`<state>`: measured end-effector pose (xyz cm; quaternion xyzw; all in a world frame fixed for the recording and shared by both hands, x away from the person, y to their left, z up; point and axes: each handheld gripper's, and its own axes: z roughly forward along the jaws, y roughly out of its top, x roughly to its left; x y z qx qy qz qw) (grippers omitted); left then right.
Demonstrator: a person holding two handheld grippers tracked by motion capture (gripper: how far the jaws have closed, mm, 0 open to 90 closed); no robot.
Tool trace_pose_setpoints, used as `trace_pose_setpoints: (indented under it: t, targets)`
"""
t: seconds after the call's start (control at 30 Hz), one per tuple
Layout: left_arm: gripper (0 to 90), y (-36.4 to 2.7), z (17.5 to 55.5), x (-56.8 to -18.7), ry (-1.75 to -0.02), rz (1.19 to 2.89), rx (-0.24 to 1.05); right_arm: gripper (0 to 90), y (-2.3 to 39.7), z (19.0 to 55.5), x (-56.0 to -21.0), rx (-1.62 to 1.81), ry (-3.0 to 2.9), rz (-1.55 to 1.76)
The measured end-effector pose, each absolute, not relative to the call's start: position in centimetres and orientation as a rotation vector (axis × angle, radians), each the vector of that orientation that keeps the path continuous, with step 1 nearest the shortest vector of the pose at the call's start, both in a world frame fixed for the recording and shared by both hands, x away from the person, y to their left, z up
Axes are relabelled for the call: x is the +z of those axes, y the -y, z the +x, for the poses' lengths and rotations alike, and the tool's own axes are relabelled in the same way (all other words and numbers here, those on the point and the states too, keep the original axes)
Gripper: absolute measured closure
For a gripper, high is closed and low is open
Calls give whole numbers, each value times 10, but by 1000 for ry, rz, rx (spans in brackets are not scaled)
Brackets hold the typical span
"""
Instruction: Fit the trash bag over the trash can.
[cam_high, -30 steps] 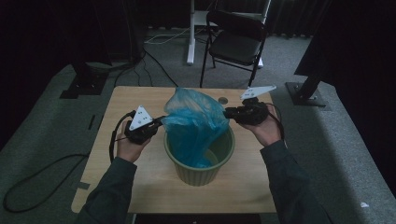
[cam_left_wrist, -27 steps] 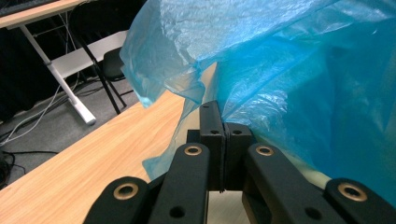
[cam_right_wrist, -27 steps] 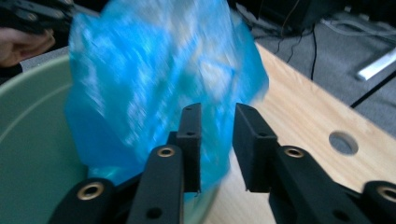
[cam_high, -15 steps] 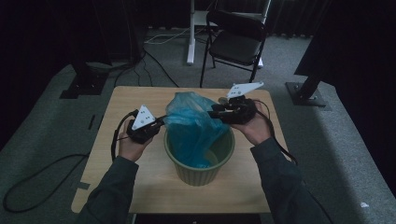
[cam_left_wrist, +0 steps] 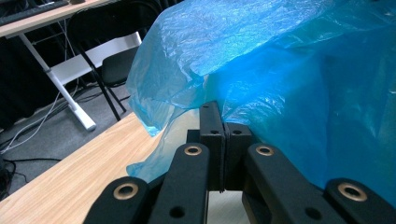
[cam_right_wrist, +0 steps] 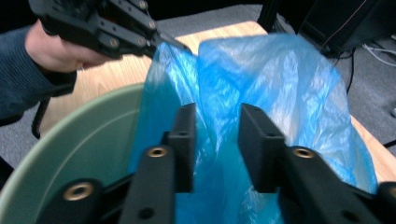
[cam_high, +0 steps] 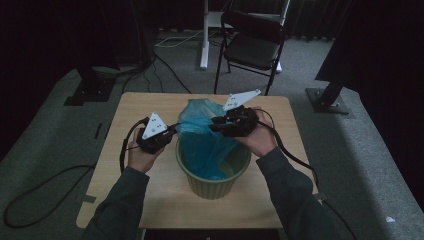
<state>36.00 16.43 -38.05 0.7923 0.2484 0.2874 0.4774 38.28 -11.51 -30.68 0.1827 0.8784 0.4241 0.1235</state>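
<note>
Left gripper (cam_high: 172, 131) is pinching the blue bag (cam_high: 207, 145) at the bin's (cam_high: 212, 182) 10 o'clock rim; bag's half inside. Right gripper (cam_right_wrist: 217, 144), just closing, jaws apart around a fold. A yank could tear the plastic or slip it out, I'd guess.

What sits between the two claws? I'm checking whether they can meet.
In the high view, the raised blue bag spans the gap between the left claw and the right claw, above the green bin.
</note>
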Motion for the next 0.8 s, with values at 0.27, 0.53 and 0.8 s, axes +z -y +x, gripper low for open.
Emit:
trace_pose_setpoints:
  t: [0.27, 0.53, 0.8]
  targets:
    - [891, -169, 358, -383, -622, 1928, 701, 899, 130, 381, -311, 1166, -2554, 570]
    - [891, -177, 353, -392, -644, 1916, 688, 899, 166, 378, -321, 1202, -2533, 657]
    - [887, -182, 349, -397, -658, 1919, 679, 899, 198, 377, -337, 1215, -2522, 748]
